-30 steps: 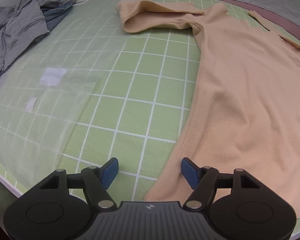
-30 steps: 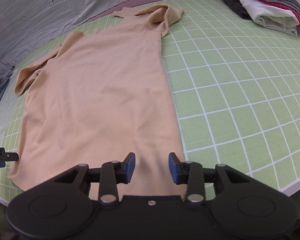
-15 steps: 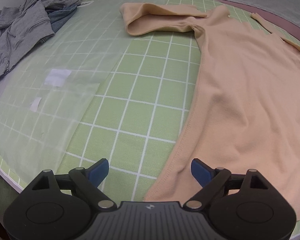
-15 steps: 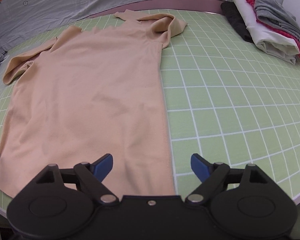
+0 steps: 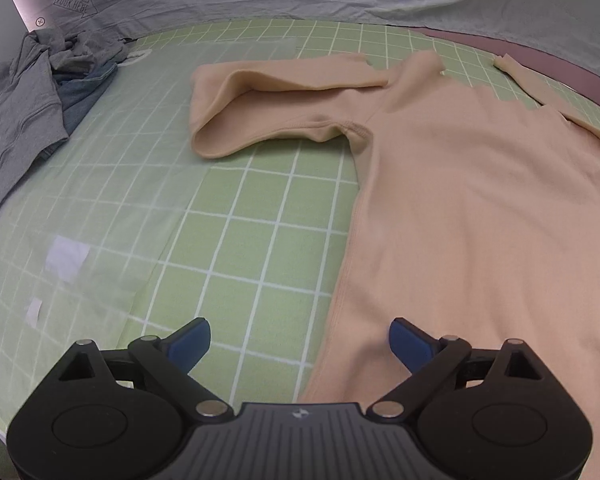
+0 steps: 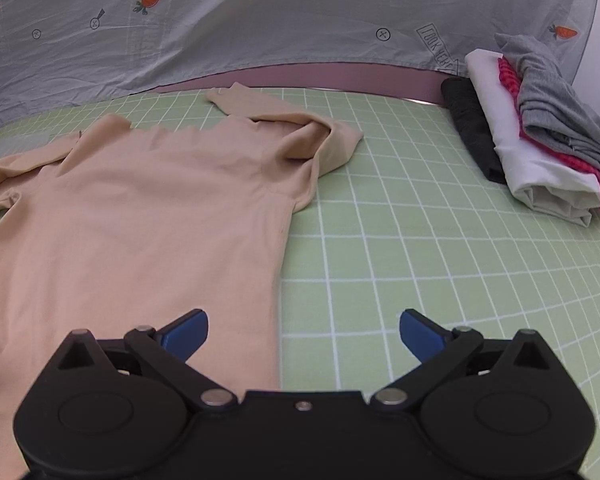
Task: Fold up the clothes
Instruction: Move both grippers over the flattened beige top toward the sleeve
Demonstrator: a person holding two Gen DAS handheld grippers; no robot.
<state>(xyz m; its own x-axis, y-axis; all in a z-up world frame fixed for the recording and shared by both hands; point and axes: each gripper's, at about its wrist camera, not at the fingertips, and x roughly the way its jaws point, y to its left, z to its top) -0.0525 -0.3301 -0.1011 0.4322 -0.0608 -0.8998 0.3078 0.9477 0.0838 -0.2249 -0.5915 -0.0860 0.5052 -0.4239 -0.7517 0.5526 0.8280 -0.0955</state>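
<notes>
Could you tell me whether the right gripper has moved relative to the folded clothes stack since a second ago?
Yes. The right gripper, jaws opening, has advanced toward the folded clothes stack, which looms nearer.

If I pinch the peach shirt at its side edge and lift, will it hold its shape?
Probably not. The peach shirt lies limp with soft wrinkles, and its sleeve has flopped into a loose fold, so it should drape and sag. It looks thin and light. On the green grid mat it may drag rather than slide cleanly.

- Shirt [image 6: 140,220] lay flat on the grid mat [image 6: 420,260], sleeves folded inward.
- Stack of folded clothes [image 6: 540,140] sat at the mat's far right.
- Heap of unfolded garments [image 5: 32,108] lay at its far left.
- Sheet [image 6: 260,20] hung behind.
</notes>
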